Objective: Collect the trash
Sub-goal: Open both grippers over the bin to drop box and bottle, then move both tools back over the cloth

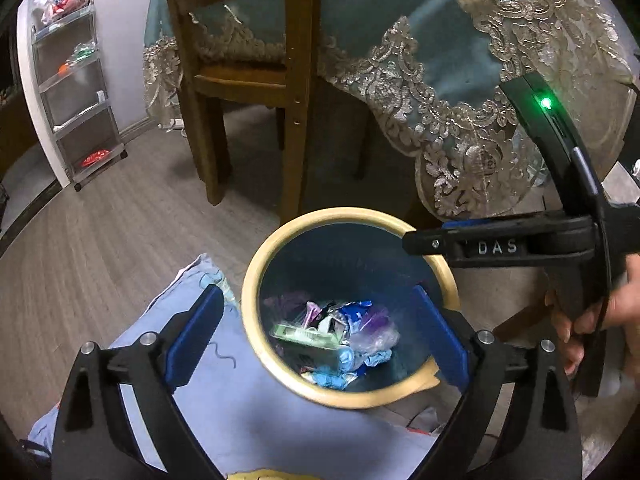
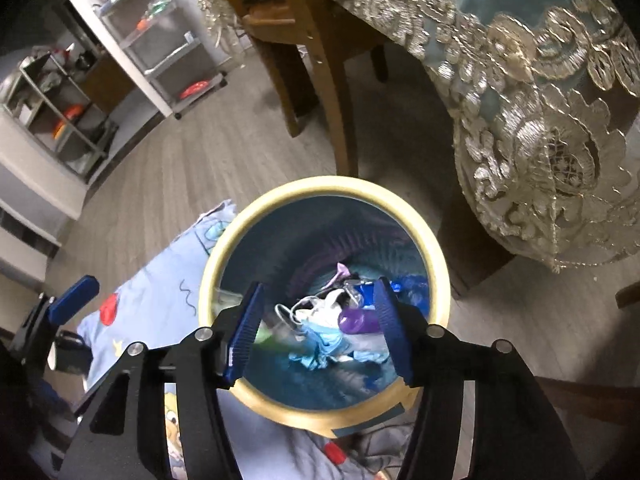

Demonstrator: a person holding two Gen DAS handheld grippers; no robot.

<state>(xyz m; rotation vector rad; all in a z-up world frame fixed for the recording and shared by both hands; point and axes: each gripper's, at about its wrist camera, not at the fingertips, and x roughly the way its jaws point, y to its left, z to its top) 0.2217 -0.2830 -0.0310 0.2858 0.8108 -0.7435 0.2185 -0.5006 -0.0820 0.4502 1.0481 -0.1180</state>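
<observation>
Trash bin, round, dark blue with cream rim (image 2: 434, 248), on the wood floor beside my lace-draped desk (image 1: 460, 40) | crumpled wrappers (image 1: 340, 332) inside | my left tool (image 1: 316, 332) wide, empty | my right tool (image 2: 318, 328) wide, empty, over the bin

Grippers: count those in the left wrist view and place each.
2. The left gripper spreads open over the bin; the right gripper reaches in from the right above the rim.

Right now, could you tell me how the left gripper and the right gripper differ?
The left gripper is open wide, spanning the trash bin; the right gripper is open less. The left sits beside the bin above the blue cloth; the right hangs over the opening. Both are empty, with blue pads.
</observation>
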